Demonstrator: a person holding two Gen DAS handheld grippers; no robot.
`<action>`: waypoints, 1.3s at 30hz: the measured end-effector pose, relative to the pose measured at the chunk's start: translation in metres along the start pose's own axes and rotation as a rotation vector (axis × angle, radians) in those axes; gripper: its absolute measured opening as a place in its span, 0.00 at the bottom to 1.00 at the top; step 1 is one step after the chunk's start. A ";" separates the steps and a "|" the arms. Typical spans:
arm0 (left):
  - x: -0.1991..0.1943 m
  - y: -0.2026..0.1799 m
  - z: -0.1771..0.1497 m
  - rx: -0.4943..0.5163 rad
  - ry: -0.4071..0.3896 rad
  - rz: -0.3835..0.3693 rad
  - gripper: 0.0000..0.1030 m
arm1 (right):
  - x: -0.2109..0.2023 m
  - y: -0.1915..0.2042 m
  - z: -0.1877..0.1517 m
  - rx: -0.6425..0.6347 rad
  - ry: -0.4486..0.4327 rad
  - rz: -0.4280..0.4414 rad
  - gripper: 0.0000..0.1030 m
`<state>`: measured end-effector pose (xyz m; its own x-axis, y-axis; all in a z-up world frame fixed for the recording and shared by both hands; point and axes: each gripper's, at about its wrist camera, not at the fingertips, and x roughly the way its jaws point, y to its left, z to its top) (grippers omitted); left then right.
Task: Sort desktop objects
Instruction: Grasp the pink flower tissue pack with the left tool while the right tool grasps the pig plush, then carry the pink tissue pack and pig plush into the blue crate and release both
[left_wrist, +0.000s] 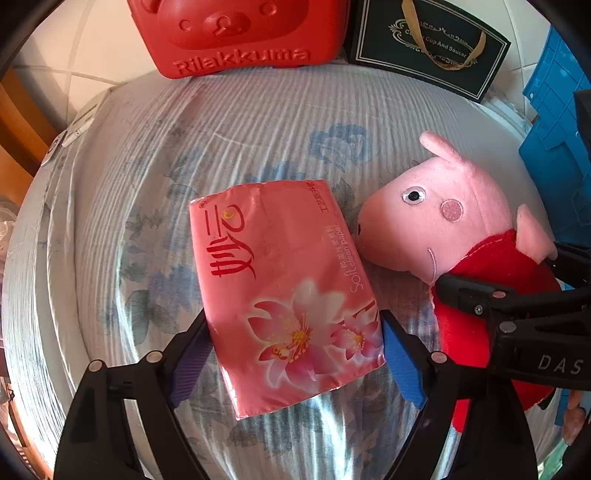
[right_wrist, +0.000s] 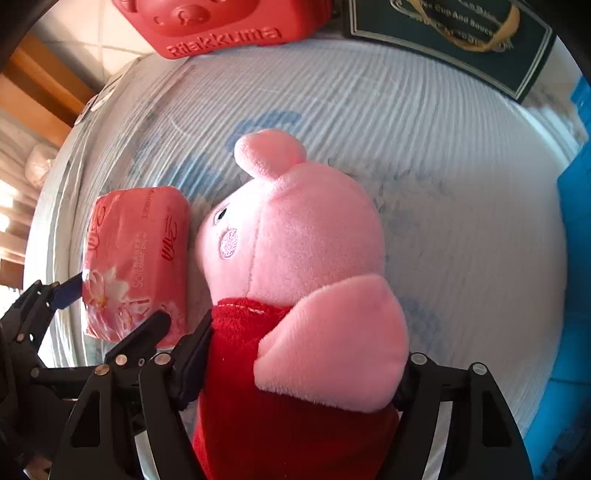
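A pink tissue pack (left_wrist: 288, 291) with flower print lies on the floral tablecloth (left_wrist: 240, 140). My left gripper (left_wrist: 295, 354) is shut on its near end, with a pad against each side. A pink pig plush toy in a red dress (left_wrist: 443, 221) lies right of the pack, its snout touching the pack. My right gripper (right_wrist: 299, 373) is shut on the plush's red body (right_wrist: 266, 406). The right gripper also shows in the left wrist view (left_wrist: 517, 317). The tissue pack (right_wrist: 136, 258) and the left gripper (right_wrist: 114, 314) show at the left of the right wrist view.
A red Rilakkuma box (left_wrist: 236, 33) and a dark cup-and-saucer gift box (left_wrist: 428, 44) stand at the table's far edge. A blue plastic crate (left_wrist: 554, 147) sits at the right. The table's left edge (left_wrist: 44, 206) drops off to a wooden floor area.
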<state>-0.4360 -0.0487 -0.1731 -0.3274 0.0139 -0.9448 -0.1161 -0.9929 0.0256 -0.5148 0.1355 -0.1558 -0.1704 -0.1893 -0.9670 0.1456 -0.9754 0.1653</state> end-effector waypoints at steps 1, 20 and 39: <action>-0.001 0.002 0.000 -0.006 -0.004 0.000 0.83 | -0.003 0.002 -0.001 -0.003 -0.010 -0.002 0.71; -0.116 0.008 -0.021 0.006 -0.264 0.035 0.83 | -0.112 0.045 -0.025 -0.072 -0.295 -0.060 0.71; -0.263 -0.033 -0.091 0.078 -0.578 0.013 0.83 | -0.278 0.066 -0.133 -0.061 -0.669 -0.147 0.71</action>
<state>-0.2608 -0.0302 0.0449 -0.7852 0.0857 -0.6133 -0.1702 -0.9821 0.0807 -0.3278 0.1386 0.0980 -0.7549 -0.1034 -0.6477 0.1265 -0.9919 0.0110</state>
